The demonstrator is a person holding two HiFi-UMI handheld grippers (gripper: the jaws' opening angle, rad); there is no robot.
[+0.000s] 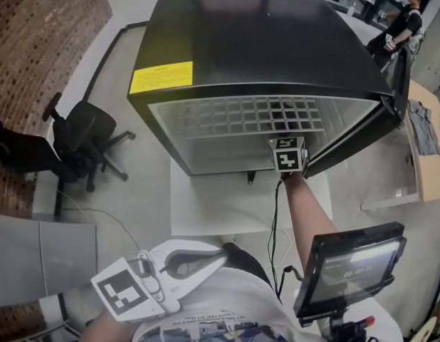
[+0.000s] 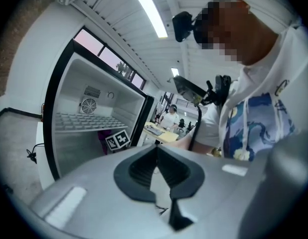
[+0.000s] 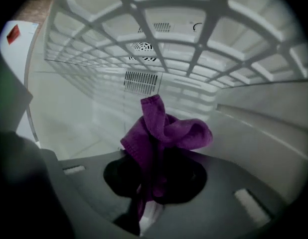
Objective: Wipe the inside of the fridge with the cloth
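Wiping step looks to be in hand. Right gripper [image 3: 151,183] is clamped on the purple cloth [image 3: 164,131], inside the fridge [image 1: 263,41], under its 1 wire shelf [image 3: 194,29] near the shelf's right edge. Cannot tell if the cloth touches a wall. Next move probably needs the cloth pressed flat to a wall or the floor, then swept. Left gripper [image 2: 156,176] is closed, empty, outside. Yellow label [image 1: 161,76] on the fridge top: print unreadable.

We count 1 black boxy fridge [image 1: 263,41], 1 white wire shelf [image 1: 234,112], 1 purple knitted cloth [image 3: 164,128], 1 yellow rectangular sticker [image 1: 161,76], 1 black swivel office chair [image 1: 81,144], 1 dark flat screen [image 1: 352,266], and 2 grey grippers: left gripper [image 2: 156,151], right gripper [image 3: 153,156].
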